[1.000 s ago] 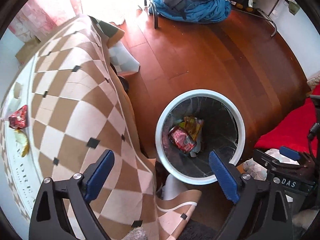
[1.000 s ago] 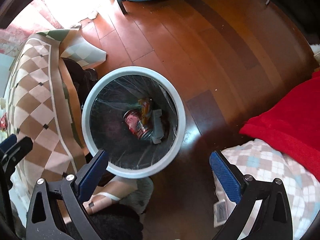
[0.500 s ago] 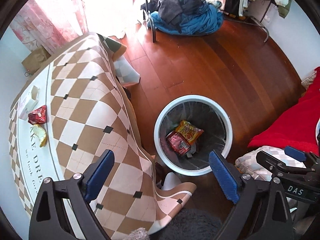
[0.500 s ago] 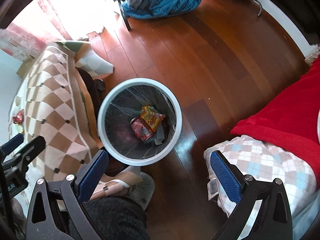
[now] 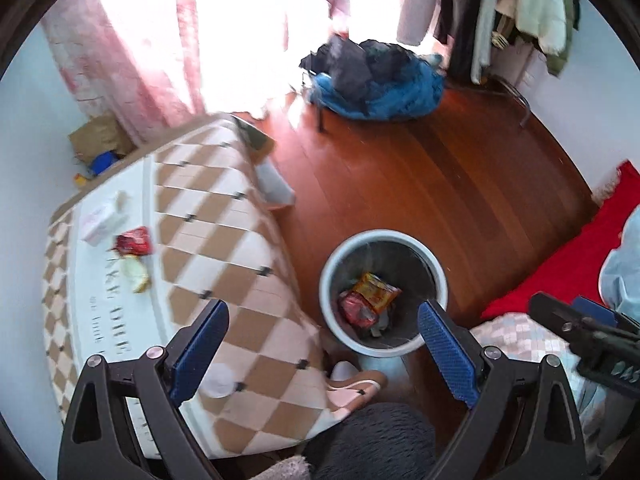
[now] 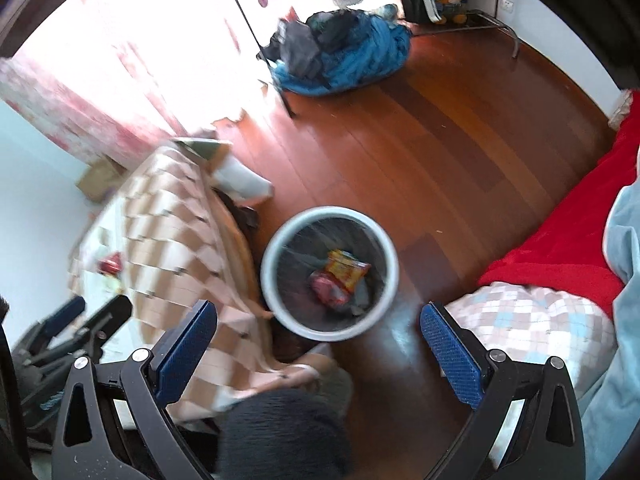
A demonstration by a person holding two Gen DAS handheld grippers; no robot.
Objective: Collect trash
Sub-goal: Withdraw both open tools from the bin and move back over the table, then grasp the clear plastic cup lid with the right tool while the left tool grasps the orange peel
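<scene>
A white-rimmed bin (image 5: 332, 258) (image 6: 276, 248) with a black liner stands on the wooden floor beside the table. Inside lie a red wrapper (image 5: 354, 310) (image 6: 326, 288) and a yellow-orange wrapper (image 5: 376, 290) (image 6: 344, 268). On the checked tablecloth (image 5: 224, 216) lie a red wrapper (image 5: 134, 241) (image 6: 110, 265) and a pale yellow scrap (image 5: 136, 276), next to a white tissue pack (image 5: 100, 218). My left gripper (image 5: 322, 338) hangs open and empty high above the table edge and bin. My right gripper (image 6: 318, 346) is open and empty above the bin; it shows at the right edge (image 5: 580, 328) of the left wrist view.
A red blanket (image 6: 560, 240) and checked pillow (image 6: 532, 320) lie on the right. A blue heap of clothes (image 6: 352, 56) sits on the far floor by a garment rack (image 5: 500, 20). A cardboard box (image 5: 100, 136) stands behind the table. A dark fuzzy slipper (image 6: 280, 432) is below.
Both grippers have risen and pulled back from the bin, which now looks smaller. More of the table, with its wrappers and tissue pack, has come into view.
</scene>
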